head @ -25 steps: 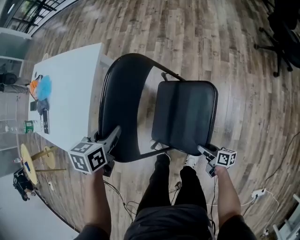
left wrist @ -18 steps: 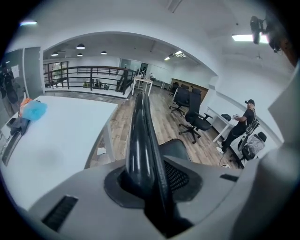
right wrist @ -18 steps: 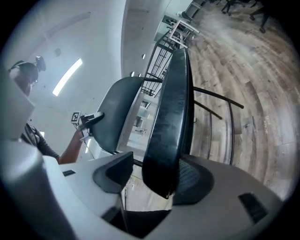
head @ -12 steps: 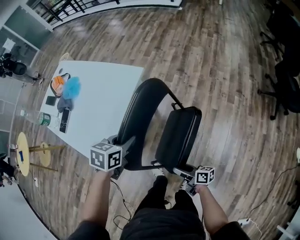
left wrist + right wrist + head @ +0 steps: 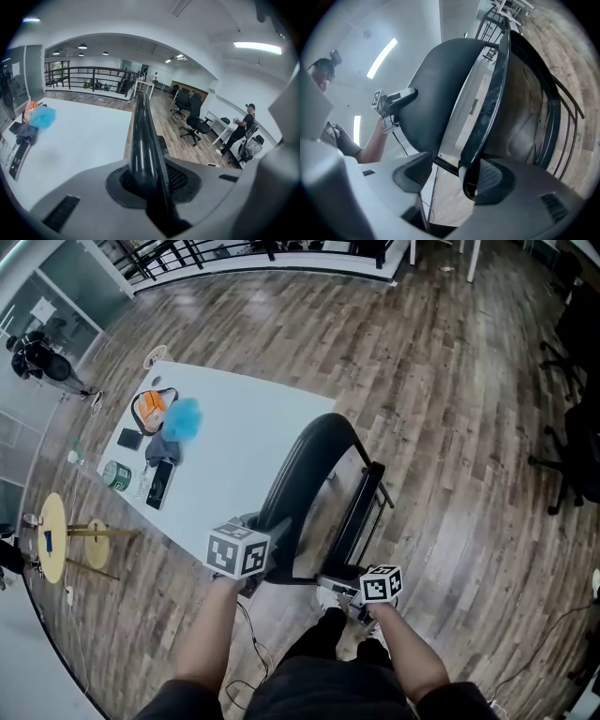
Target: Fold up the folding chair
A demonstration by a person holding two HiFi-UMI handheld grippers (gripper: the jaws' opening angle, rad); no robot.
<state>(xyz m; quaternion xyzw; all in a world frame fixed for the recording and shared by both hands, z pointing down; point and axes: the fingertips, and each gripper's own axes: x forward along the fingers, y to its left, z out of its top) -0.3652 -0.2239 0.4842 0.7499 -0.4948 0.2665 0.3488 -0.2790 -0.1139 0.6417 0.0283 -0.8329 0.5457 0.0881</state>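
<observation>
1. The folding chair (image 5: 314, 460) stands on the wooden floor (image 5: 450, 381) directly in front of you, just beside the long edge of the white tabletop (image 5: 234, 423). It is nearly flat: the seat (image 5: 361, 507) is tipped up close to the backrest (image 5: 309, 451).
2. Your left hand-held gripper (image 5: 270, 538) is clenched on the lower end of the backrest rim. In the left gripper view the glossy black rim (image 5: 140, 131) runs straight into the left hand-held gripper (image 5: 150, 183), and both pads press on it. These jaws have just been closing, with the rim between them.
3. Your right hand-held gripper (image 5: 345, 589) sits at the near edge of the seat, low beside your legs.
4. In the right gripper view the jaws of the right hand-held gripper (image 5: 454, 176) stand apart. The seat's dark edge (image 5: 494, 103) lies between them against the right-hand pad; the other pad is clear of it, with a gap showing. This gripper is released, not squeezing.
5. The same view shows the backrest (image 5: 436, 79) facing the seat, with your left hand-held gripper (image 5: 396, 101) on its far side.
6. On the tabletop's far end lie an orange-and-white item (image 5: 150, 409), a blue fluffy object (image 5: 184, 416) touching it, a green-labelled container (image 5: 117, 474) and a flat dark device (image 5: 159, 482).
7. Black office chairs (image 5: 577, 456) stand well apart at the right.
</observation>
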